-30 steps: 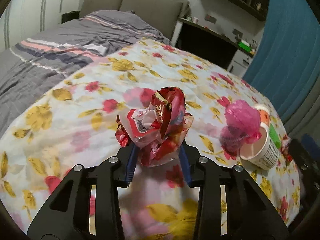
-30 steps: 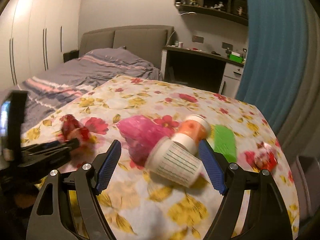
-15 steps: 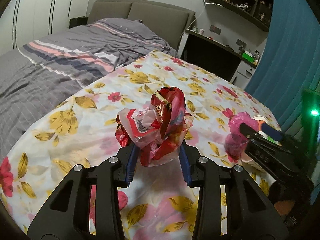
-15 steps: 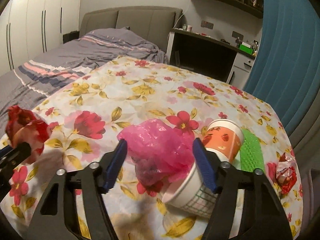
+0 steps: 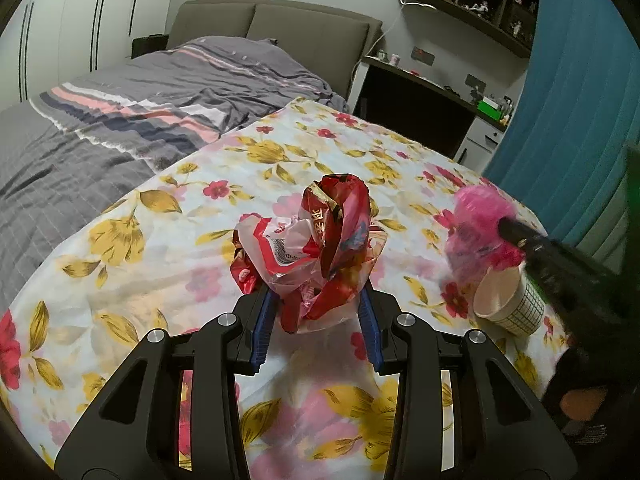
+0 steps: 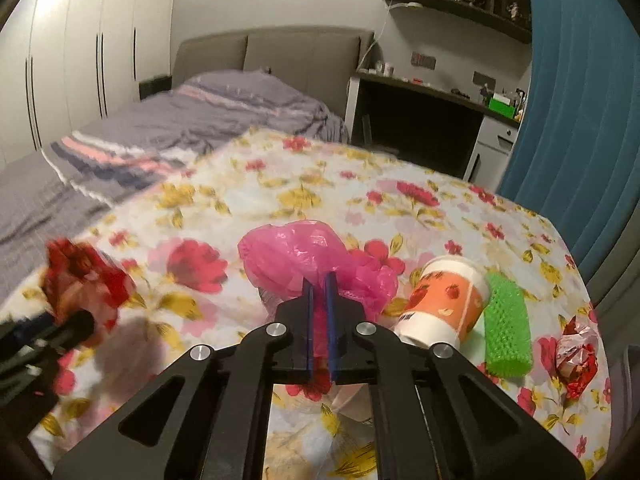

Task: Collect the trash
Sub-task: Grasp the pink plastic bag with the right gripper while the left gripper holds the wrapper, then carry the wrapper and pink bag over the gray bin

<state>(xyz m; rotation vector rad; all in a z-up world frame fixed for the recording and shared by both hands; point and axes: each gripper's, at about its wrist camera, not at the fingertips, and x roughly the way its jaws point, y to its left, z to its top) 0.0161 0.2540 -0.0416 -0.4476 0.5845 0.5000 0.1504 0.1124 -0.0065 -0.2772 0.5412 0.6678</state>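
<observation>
My left gripper (image 5: pixel 318 306) is shut on a crumpled red and white snack wrapper (image 5: pixel 316 248), held just above the floral cloth. My right gripper (image 6: pixel 319 280) has its blue pads pinched together on a crumpled pink plastic bag (image 6: pixel 296 252). That same pink plastic bag (image 5: pixel 478 224) shows at the right of the left wrist view, with the right gripper's black finger against it. The red wrapper (image 6: pixel 84 280) appears blurred at the left of the right wrist view.
An orange paper cup (image 6: pixel 444 304) lies on its side next to a green foam net (image 6: pixel 506 326) and a red foil wrapper (image 6: pixel 576 356). A white gridded cup (image 5: pixel 510 300) lies under the pink bag. The floral cloth (image 5: pixel 160 264) covers the surface. A grey bed (image 5: pixel 120 120) lies behind.
My right gripper moved up to the pink bag and closed its jaws on it. The left gripper kept its hold on the red wrapper and barely shifted.
</observation>
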